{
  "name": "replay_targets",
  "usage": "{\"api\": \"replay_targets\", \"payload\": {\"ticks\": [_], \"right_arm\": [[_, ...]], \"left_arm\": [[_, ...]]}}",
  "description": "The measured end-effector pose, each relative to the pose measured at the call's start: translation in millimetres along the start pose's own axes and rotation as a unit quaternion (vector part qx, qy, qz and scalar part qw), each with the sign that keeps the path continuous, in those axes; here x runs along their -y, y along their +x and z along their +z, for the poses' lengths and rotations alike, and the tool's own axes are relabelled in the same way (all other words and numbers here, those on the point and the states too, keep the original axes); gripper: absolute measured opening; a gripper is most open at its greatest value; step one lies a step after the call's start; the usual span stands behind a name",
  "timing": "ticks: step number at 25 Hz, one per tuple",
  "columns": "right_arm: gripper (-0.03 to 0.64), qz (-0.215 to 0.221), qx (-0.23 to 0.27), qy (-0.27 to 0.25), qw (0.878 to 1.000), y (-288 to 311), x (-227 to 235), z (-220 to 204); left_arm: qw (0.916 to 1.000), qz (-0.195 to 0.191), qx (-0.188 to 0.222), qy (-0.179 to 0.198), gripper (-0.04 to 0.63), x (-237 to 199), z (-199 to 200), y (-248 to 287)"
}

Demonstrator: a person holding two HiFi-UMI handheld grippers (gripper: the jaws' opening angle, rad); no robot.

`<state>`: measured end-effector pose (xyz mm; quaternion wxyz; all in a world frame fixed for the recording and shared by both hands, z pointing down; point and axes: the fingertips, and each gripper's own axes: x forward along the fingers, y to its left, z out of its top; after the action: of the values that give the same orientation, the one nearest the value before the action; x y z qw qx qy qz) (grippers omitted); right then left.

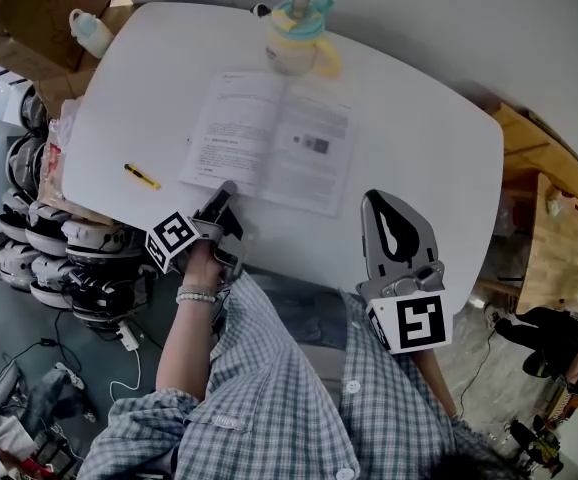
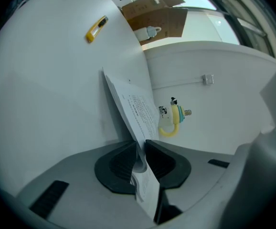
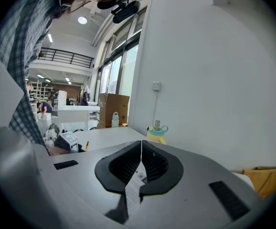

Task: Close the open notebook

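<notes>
The notebook (image 1: 274,138) lies open and flat near the middle of the white counter (image 1: 419,148), with its spine running away from the person and printed pages facing up. A yellow cup (image 1: 297,38) with a teal lid stands just beyond its far edge. A yellow cutter (image 1: 141,176) lies on the counter to the left of the notebook, apart from it.

The left tongs (image 1: 227,190) sit at the near left corner of the notebook, pointing slightly downward. The left gripper view shows both pads closed on the paper edge of the left-hand page, which passes between them and runs forward toward the cup.

The right tongs (image 1: 374,196) are held over the near edge of the counter, to the right of the notebook's near right corner and clear of it. Their pads are closed together, with a small printed slip (image 3: 134,187) pinched between them and hanging toward the camera.
</notes>
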<state>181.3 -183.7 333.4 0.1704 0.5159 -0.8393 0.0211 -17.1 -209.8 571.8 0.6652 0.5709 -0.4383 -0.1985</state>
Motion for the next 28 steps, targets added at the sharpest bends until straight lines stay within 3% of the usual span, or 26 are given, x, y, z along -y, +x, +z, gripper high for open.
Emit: {"api": "replay_targets", "payload": {"ticks": [4, 8, 14, 18, 28], "right_arm": [[0.020, 0.001, -0.003, -0.003, 1.000, -3, -2, -3], [0.020, 0.002, -0.003, -0.005, 1.000, -5, -4, -2], [0.020, -0.004, 0.000, -0.004, 1.000, -7, -3, -1], [0.020, -0.006, 0.000, -0.002, 1.000, -9, -4, -1], [0.020, -0.007, 0.006, -0.001, 1.000, -12, -6, 0]], "left_arm": [[0.9993, 0.010, 0.001, 0.035, 0.052, 6, 0, 0], [0.9942, 0.028, -0.013, 0.103, 0.044, 18, -3, 0], [0.9732, 0.061, -0.037, 0.218, 0.038, 31, -12, 2], [0.9458, 0.086, -0.061, 0.307, 0.034, 34, -20, 4], [0.8581, 0.120, -0.120, 0.485, 0.023, 40, -44, 9]]}}
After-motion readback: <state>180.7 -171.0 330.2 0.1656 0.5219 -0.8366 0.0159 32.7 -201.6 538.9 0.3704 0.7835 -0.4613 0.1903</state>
